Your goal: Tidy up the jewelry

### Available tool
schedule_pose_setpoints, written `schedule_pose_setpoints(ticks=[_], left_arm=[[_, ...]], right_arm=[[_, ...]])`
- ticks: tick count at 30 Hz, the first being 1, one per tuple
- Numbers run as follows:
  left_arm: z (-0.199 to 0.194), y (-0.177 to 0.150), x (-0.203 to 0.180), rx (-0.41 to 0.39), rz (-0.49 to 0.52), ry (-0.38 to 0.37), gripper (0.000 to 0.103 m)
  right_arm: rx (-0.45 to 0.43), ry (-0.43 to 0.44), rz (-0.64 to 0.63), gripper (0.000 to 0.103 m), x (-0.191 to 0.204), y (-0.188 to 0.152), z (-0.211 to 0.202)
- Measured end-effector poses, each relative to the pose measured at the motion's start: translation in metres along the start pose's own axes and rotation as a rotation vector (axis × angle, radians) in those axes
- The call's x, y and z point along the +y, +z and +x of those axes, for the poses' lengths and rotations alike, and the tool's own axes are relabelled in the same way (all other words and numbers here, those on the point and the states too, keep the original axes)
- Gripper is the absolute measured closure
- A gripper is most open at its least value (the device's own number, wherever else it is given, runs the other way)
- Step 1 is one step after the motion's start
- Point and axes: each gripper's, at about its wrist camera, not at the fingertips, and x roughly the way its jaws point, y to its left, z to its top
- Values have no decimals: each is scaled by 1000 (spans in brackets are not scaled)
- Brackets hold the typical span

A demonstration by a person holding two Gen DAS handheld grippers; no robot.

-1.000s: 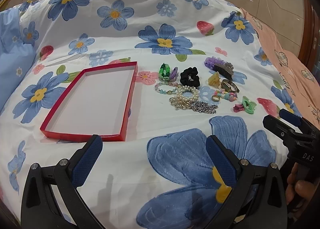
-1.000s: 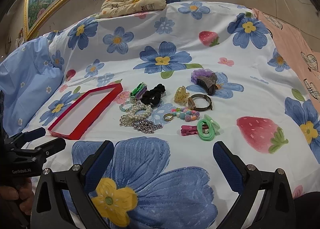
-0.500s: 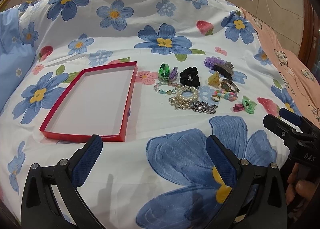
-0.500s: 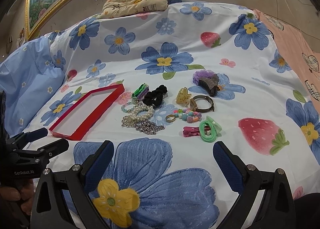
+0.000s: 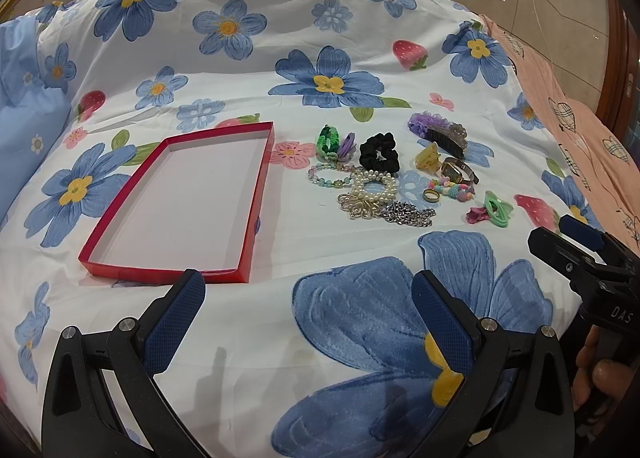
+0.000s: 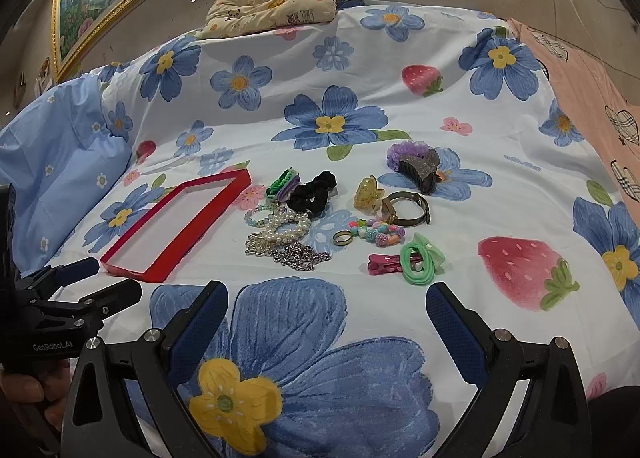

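Bare bedsheet (image 5: pixel 328 250) in front of both tongs is wide open; red tray (image 5: pixel 256 194) left, jewelry cluster (image 6: pixel 320 218) packed tight, gap between them.

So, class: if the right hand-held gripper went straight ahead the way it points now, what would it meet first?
Probably bare floral bedsheet first; then, as far as depth shows, the silver chain, which lies nearest the right hand-held gripper's midline.

Both grippers wide apart, holding nothing
The left gripper (image 5: pixel 308 312) and the right gripper (image 6: pixel 327 316) hover low side by side; a hand (image 5: pixel 596 374) holds the right one
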Motion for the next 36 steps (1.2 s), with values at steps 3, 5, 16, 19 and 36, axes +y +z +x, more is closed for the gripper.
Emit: schedule_pose_setpoints(ticks=[3,5,16,19,36], left_arm=[[-1,0,-2,0,3,1,0],[-1,0,-3,1,4,0,0],[1,-3,-5,6,3,0,0],[2,-6,-6,11,3,-1,0],[31,21,3,79,-17,-58,0]], right_arm=[[-2,0,1,3,0,0,0],[-4,1,1,3,1,0,-1],[-7,9,5,3,2,2,-2],[-6,9,5,3,3,2,-2],[18,16,37,3,-14,11,12]])
